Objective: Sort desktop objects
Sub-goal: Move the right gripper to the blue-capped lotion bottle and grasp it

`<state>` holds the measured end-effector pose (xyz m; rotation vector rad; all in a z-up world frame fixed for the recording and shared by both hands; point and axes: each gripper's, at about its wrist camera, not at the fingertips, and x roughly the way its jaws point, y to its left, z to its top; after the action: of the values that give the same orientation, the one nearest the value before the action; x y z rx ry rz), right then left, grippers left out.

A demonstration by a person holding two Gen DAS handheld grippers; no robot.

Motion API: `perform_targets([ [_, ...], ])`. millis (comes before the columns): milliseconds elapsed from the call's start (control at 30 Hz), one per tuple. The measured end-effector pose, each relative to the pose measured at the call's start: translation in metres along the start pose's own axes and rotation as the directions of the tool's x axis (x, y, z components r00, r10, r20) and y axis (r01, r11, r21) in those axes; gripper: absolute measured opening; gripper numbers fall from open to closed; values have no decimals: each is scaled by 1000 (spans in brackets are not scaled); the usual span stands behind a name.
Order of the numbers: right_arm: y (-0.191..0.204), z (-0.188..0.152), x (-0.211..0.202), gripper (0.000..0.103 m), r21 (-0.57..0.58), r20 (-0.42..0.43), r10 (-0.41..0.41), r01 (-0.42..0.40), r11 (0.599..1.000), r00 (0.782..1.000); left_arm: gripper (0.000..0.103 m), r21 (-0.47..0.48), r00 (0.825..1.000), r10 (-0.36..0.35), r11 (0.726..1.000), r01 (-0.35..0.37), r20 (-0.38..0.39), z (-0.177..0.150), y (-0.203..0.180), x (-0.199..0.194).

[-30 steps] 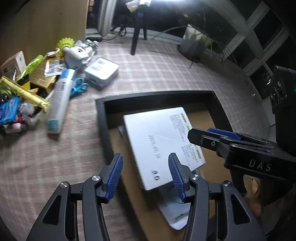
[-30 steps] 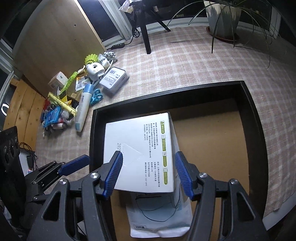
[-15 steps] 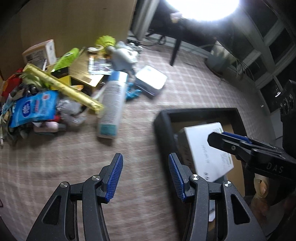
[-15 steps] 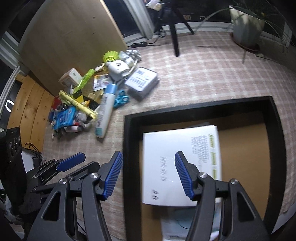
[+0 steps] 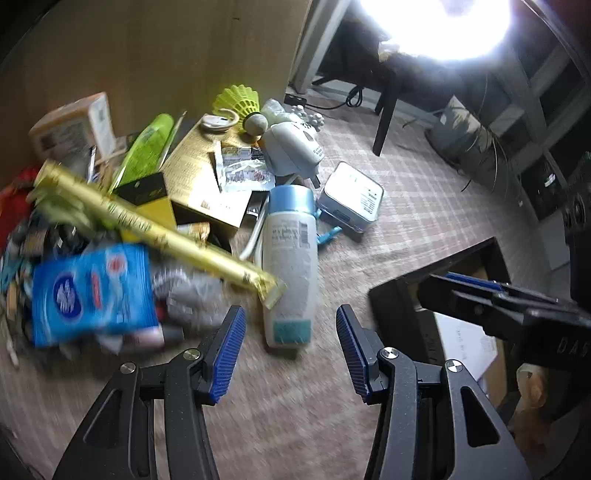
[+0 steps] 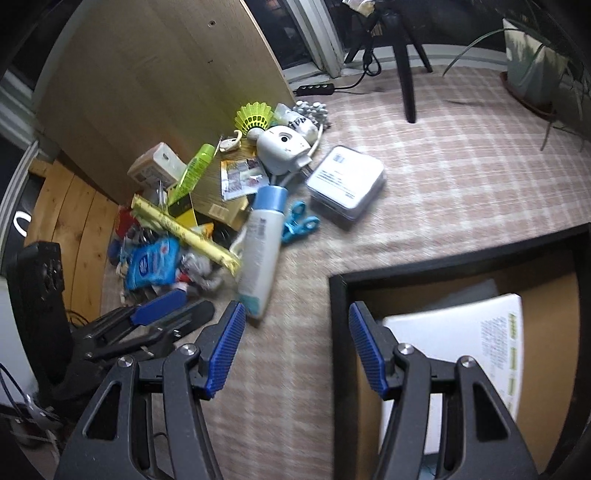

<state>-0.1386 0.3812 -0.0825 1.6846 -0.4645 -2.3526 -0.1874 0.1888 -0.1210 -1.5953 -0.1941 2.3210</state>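
A heap of desk clutter lies on the checked cloth: a white bottle with a blue cap [image 5: 291, 258] [image 6: 260, 243], a long gold wrapped stick [image 5: 155, 229], a blue tissue pack [image 5: 92, 291] [image 6: 153, 262], a white tin [image 5: 351, 194] [image 6: 345, 181], blue scissors [image 6: 297, 223], a yellow shuttlecock [image 5: 240, 101] [image 6: 255, 114]. My left gripper [image 5: 290, 350] hovers open and empty just short of the bottle's base. My right gripper [image 6: 295, 349] stands open and empty over the cloth at the left wall of the black tray [image 6: 338, 321] [image 5: 388, 306], which holds a white box [image 6: 461, 339].
A wooden panel [image 6: 166, 66] stands behind the heap. A black tripod leg [image 6: 404, 66], a power strip [image 6: 314, 88] and a potted plant [image 6: 532, 51] sit at the back. A bright lamp [image 5: 443, 26] glares in the left wrist view. Bare cloth lies between heap and tray.
Both grippers have swept left, off the white box in the tray and toward the clutter heap. Both stay open and empty.
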Motion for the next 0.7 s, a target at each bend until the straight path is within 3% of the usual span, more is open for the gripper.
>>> perform_targets([
  [400, 8, 45, 62, 56, 86, -76, 35, -29, 996, 996, 48, 33, 995, -70, 997, 72, -67, 24, 10, 41],
  [533, 7, 51, 79, 41, 110, -116, 63, -50, 993, 991, 48, 32, 994, -91, 995, 93, -54, 30, 9, 43],
  [700, 13, 55, 90, 40, 81, -127, 42, -32, 996, 991, 49, 74, 996, -80, 994, 83, -51, 39, 4, 48],
])
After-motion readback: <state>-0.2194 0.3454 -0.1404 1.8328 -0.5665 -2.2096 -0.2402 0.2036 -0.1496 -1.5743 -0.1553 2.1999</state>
